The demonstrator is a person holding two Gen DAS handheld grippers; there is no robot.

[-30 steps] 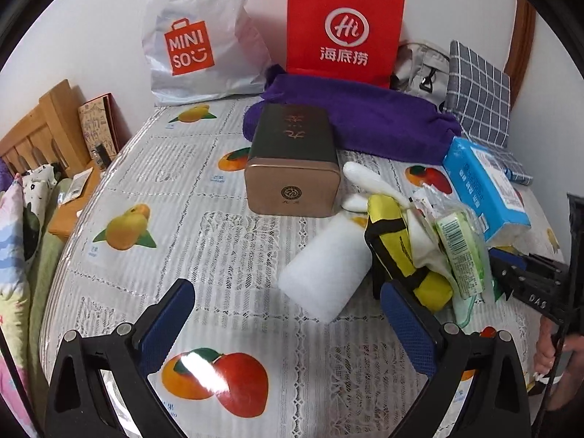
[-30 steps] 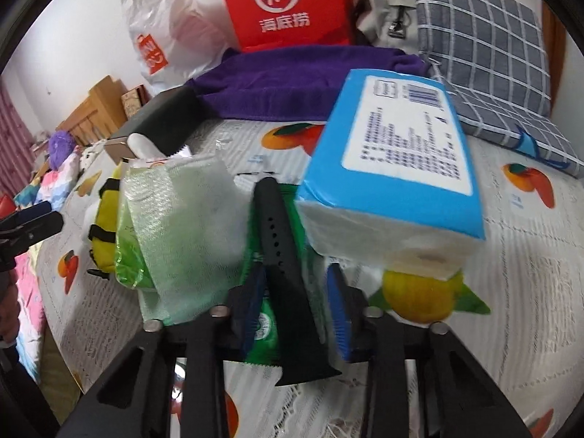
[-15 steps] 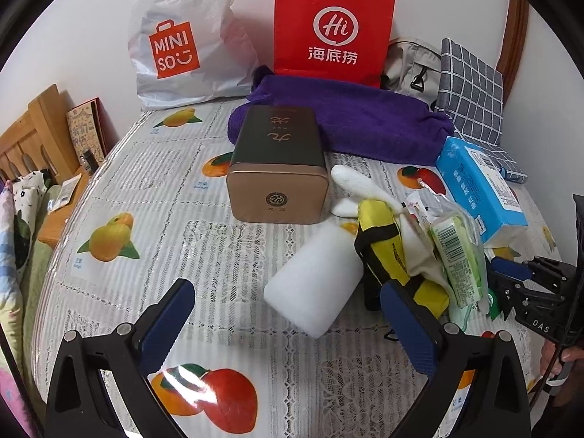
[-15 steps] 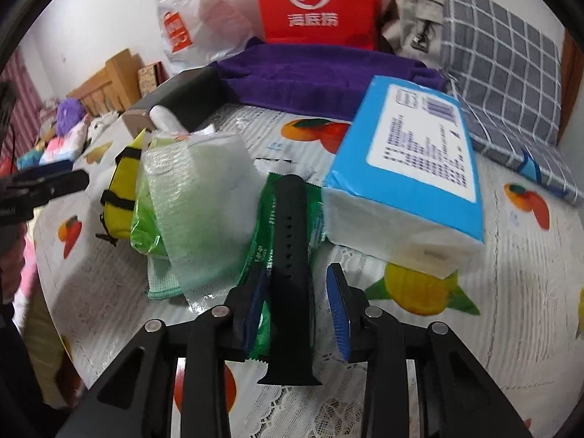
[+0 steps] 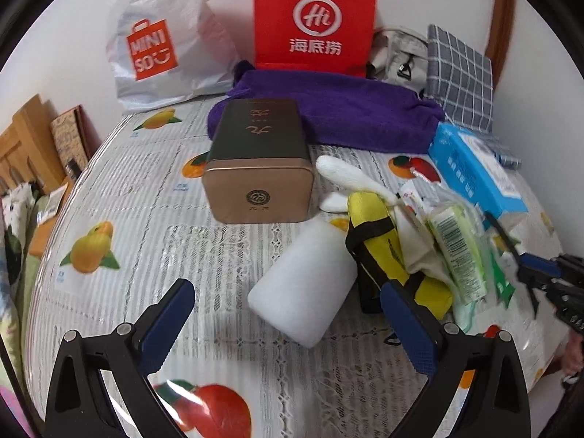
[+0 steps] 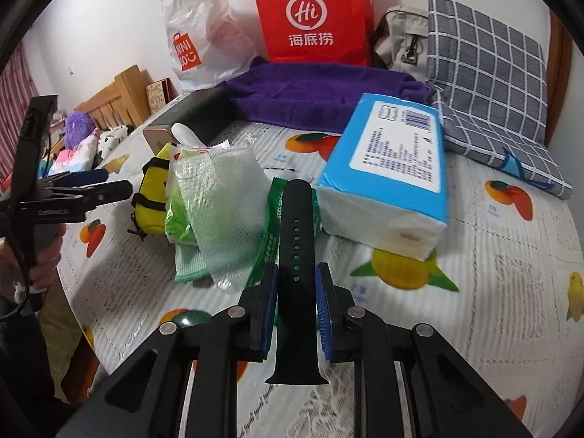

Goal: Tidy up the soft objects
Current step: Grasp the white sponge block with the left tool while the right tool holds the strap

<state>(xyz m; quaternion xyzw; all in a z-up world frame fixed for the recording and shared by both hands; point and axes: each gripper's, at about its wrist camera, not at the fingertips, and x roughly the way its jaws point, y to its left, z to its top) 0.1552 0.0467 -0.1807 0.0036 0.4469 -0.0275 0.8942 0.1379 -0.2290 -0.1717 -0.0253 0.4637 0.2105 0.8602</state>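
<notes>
The right gripper [image 6: 295, 294] is clamped on a black strap [image 6: 296, 252], its blue pads pressing both edges low in the frame's centre; compared with a second ago the strap stands higher off the green packet [image 6: 268, 246] and its far tip now reaches toward the blue tissue pack [image 6: 396, 162], which sits smaller and further up the right-wrist view. The mesh-wrapped bundle [image 6: 219, 197] and yellow pouch [image 6: 153, 193] lie left of the strap, as before. The left gripper [image 5: 288, 301] hangs wide open with nothing between its pads, low in its own frame above the white foam roll [image 5: 306, 286]; the roll, the brown tin [image 5: 259, 171] and the white plush [image 5: 343, 175] have all slid slightly down and right in that view since a second ago, though they keep their places on the fruit-print cloth [image 5: 138, 197]. The right gripper shows at the right edge there, with the strap raised.
</notes>
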